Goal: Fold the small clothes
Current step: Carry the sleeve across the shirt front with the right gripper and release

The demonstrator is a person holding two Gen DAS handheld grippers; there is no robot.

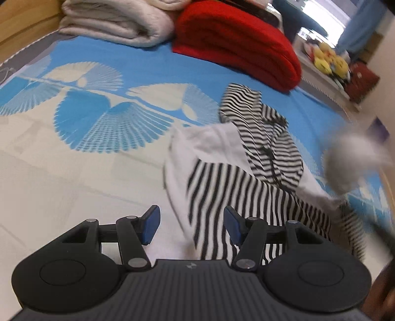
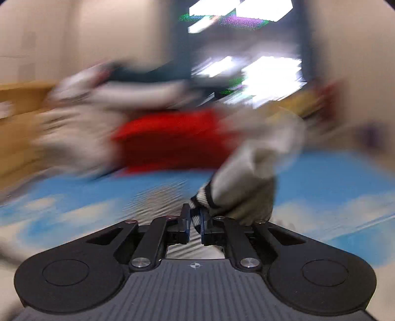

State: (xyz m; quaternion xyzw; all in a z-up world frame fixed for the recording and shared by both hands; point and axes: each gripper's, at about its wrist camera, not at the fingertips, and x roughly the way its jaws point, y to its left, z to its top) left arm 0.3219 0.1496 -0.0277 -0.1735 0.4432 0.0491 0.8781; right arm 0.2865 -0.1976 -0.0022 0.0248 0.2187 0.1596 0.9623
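One striped garment, half lifted off the bed

The left gripper [image 1: 191,223] hangs released above the crumpled black-and-white striped garment [image 1: 256,172] near the bed [image 1: 61,160]'s right edge. At the bed's far edge lie one folded white blanket [image 1: 118,22] and one red blanket [image 1: 237,42]. The right gripper [image 2: 195,221] is clenched on the garment's striped hem.

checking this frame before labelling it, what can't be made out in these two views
- Right wrist view: motion blur smears everything behind the right gripper; how much striped garment it pinches is unclear.
- Left wrist view: the garment's right end is blurred.
- Left wrist view: shelf items too small and blurred.
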